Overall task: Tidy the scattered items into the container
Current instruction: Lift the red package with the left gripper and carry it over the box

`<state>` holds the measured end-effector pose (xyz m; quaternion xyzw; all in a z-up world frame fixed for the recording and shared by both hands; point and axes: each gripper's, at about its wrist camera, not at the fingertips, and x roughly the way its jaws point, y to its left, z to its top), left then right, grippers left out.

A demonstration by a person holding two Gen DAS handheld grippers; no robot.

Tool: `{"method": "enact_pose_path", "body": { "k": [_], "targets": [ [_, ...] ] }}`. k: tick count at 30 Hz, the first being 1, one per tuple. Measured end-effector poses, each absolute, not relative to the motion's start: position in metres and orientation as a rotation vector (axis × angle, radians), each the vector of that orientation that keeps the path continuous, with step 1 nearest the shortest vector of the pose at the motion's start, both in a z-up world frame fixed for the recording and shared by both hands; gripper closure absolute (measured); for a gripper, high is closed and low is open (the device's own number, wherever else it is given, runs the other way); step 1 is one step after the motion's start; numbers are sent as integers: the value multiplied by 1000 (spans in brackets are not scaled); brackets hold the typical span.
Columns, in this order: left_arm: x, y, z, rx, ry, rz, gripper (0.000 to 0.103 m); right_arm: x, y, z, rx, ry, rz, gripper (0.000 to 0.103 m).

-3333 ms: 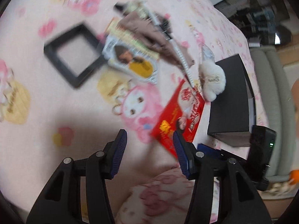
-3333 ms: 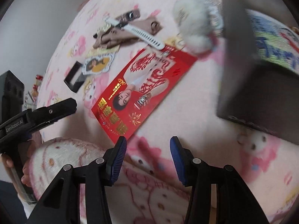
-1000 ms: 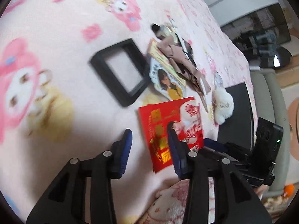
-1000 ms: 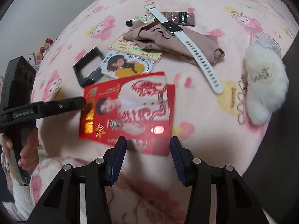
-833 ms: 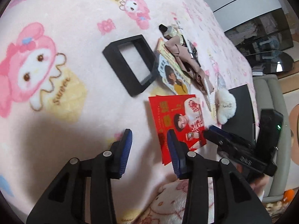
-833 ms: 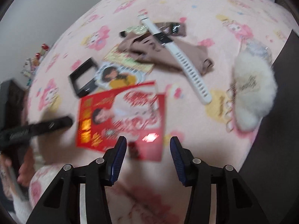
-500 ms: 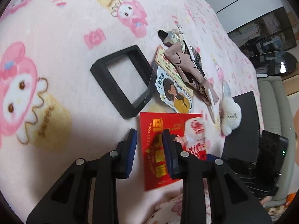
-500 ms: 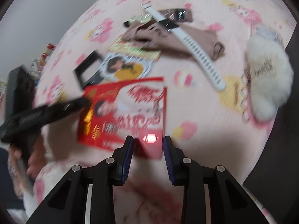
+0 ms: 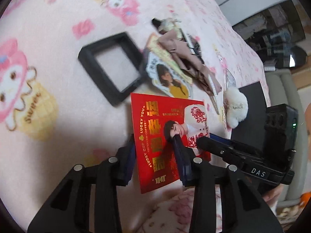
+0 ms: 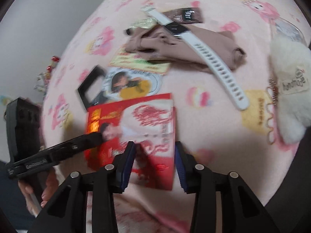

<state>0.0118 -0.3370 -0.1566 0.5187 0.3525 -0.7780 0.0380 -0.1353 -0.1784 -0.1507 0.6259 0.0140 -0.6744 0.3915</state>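
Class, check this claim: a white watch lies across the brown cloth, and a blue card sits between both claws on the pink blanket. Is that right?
Not quite. The card is red, not blue, as the right wrist view shows. The rest stands: the white watch lies across the brown cloth, and the card sits between the left claw and the right claw on the pink blanket.

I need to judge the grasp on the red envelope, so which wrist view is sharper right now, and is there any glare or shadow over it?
Left wrist view is sharper: the print on the red envelope reads clearly, only the black frame is a little smeared. Right wrist view is motion-blurred across the envelope and the left gripper, with gold foil glinting at the envelope's left edge. Both views show gripper shadow on the pink blanket and strong fisheye bending.
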Motion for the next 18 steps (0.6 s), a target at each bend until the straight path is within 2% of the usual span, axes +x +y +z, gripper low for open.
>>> {"method": "enact_pose_path", "body": {
  "k": [5,10,18],
  "targets": [
    [20,-325,-117,1523,1066,-2483,68,-124,-161,-123,1541,-23,-1754,71],
    [20,-293,-66,1470,1019,-2612,68,-112,-128,-65,1440,-34,-1862,71],
    [-46,-184,-6,1514,852,-2859,67,-117,-19,12,1307,-66,-2113,71]
  ]
}}
